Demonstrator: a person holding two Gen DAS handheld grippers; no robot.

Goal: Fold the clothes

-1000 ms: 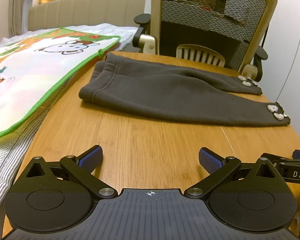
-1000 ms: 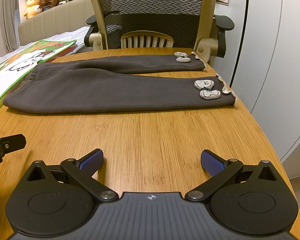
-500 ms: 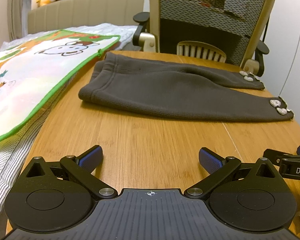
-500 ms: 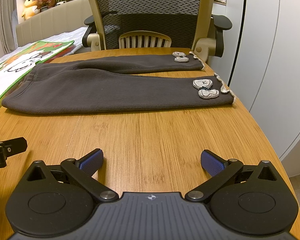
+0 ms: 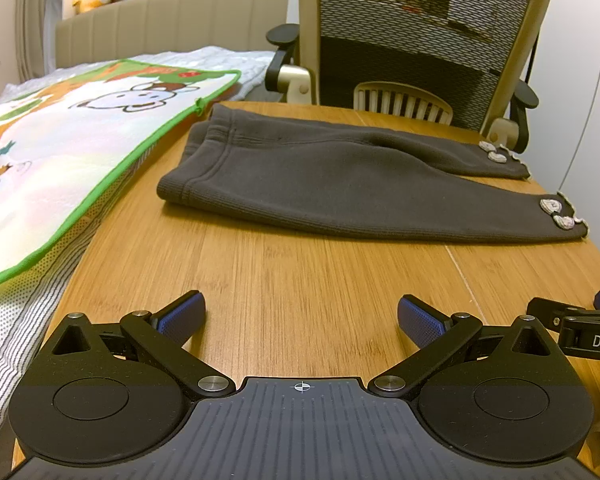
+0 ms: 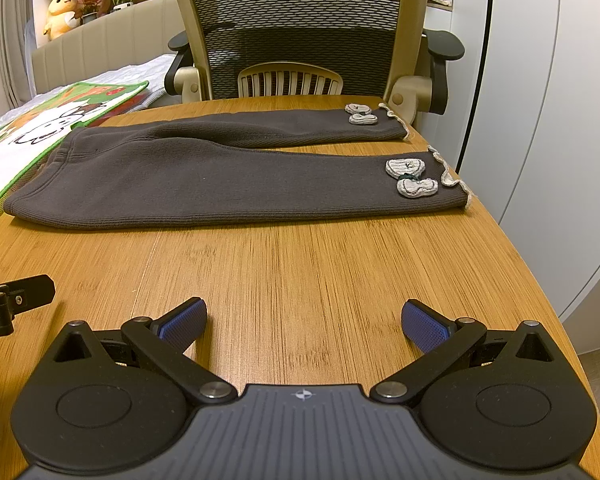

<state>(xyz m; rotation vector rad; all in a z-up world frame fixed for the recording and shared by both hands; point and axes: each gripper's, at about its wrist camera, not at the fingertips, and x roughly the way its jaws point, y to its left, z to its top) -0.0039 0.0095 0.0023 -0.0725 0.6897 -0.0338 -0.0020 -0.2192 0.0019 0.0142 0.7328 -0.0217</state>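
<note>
Dark grey trousers [image 5: 332,184] [image 6: 220,184] lie flat across the far half of the wooden table [image 5: 320,280] [image 6: 320,264], waistband to the left, both legs pointing right. Pale bow patches [image 6: 410,178] sit near the lace-trimmed cuffs. My left gripper [image 5: 301,316] is open over bare wood, well short of the trousers, holding nothing. My right gripper [image 6: 304,320] is open too, empty, in front of the near leg. The right gripper's finger [image 5: 568,320] shows at the right edge of the left wrist view; the left gripper's finger [image 6: 16,300] shows at the left edge of the right wrist view.
A mesh office chair [image 5: 424,52] [image 6: 300,28] stands behind the table. A cartoon-print mat with green trim [image 5: 80,140] [image 6: 48,128] lies on a bed beside the table's left edge. White cabinet doors [image 6: 540,120] run along the right.
Both views have shifted slightly; the trousers sit a little lower and closer in frame. Both grippers stay open and the trousers have not moved.
</note>
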